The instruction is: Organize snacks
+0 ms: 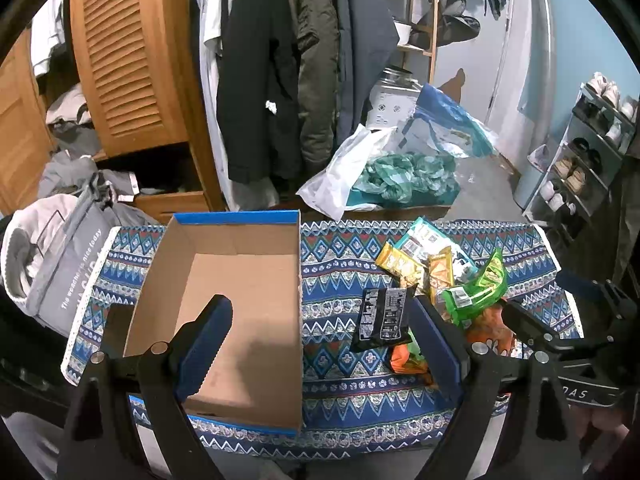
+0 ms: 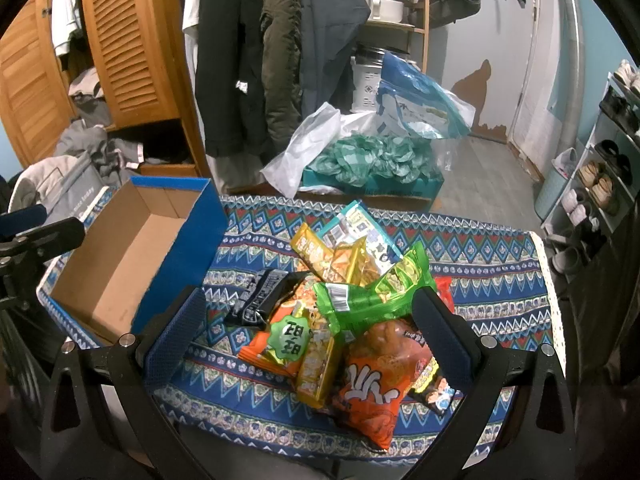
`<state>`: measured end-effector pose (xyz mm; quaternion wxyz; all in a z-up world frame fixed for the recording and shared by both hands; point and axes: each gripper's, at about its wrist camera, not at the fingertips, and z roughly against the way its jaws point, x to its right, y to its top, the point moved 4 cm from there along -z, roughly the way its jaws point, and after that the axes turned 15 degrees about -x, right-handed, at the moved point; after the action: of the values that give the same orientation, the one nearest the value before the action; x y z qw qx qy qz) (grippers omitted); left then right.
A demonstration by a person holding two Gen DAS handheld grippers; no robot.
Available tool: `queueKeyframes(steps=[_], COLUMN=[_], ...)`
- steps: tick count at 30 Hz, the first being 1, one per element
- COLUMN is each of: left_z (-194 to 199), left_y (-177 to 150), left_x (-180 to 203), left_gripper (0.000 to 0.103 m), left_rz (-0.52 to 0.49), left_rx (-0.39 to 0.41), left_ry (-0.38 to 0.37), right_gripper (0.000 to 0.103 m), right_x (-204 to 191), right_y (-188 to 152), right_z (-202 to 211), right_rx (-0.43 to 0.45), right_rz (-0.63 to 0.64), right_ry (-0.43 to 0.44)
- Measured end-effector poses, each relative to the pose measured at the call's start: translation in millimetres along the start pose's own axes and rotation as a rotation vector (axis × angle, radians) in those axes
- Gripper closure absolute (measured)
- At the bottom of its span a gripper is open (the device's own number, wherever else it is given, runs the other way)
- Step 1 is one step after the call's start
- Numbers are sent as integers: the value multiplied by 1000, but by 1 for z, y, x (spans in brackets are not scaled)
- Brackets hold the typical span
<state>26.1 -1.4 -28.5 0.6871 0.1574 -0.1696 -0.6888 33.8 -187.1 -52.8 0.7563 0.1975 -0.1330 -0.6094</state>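
Patterned cloth (image 1: 340, 248) covers the table; coats (image 1: 260, 72) hang behind it. Box (image 1: 240, 288) left of snack pile (image 2: 352, 320). Left gripper (image 1: 320, 344) and right gripper (image 2: 308, 328) both wide open, empty.

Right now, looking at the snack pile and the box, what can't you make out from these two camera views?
- Left wrist view: the orange packets lie partly behind the left gripper finger, designs hidden.
- Right wrist view: the near inside corner of the cardboard box is blocked by its blue wall.
- Both views: the print on the black packet is too small to read.
- Packets under the green packet are covered.
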Motion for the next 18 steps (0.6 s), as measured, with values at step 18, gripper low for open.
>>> queueKeyframes(steps=[18], left_z=[-3], left_y=[-3], left_x=[-1], left_gripper=[12], left_rz=[2], left_rx=[-15], left_ry=[-6], right_gripper=[2], right_x=[0], right_y=[-1], right_z=[0], right_rx=[-4], right_rz=[-1], right_ry=[1])
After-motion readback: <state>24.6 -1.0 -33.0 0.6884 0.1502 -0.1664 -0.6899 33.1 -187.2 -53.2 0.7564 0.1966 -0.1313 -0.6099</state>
